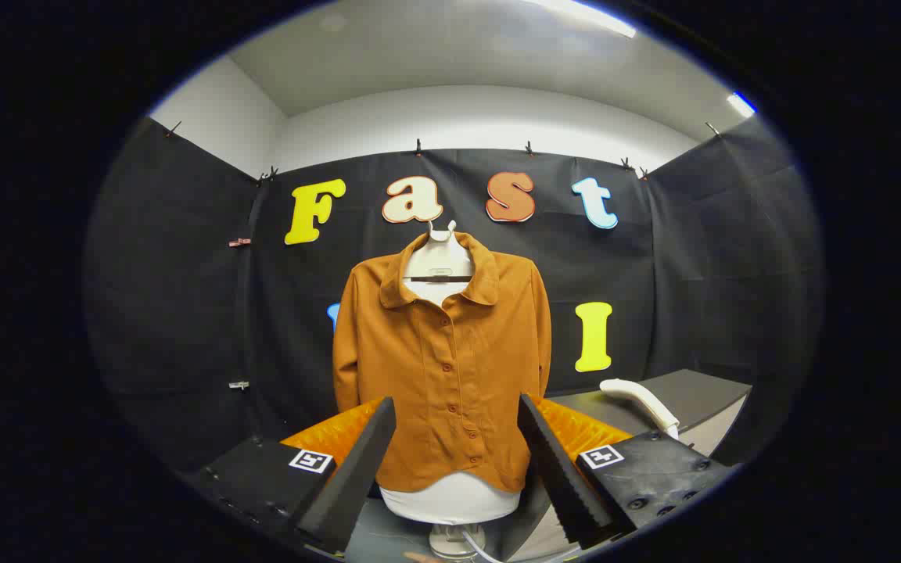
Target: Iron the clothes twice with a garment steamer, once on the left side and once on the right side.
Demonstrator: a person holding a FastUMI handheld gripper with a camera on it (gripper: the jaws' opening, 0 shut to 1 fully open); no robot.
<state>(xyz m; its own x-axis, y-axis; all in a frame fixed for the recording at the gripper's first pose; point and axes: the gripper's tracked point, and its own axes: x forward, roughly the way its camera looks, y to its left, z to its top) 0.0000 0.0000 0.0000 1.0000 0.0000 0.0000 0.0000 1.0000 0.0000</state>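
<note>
1. Black cloth walls the booth behind a dress form [450, 500].
2. An orange shirt [443, 367] hangs buttoned on the form, just beyond the gripper [457, 438], whose fingers stand wide apart, empty.
3. A white garment steamer [642, 403] lies on the dark table [701, 391], beside the shirt.

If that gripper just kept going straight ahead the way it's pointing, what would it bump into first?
Most likely the orange shirt on the white mannequin form, which hangs dead ahead between the open fingers of the gripper. Nothing seems to stand in between, though depth is hard to judge. The white steamer lies off to the side on the table.
</note>
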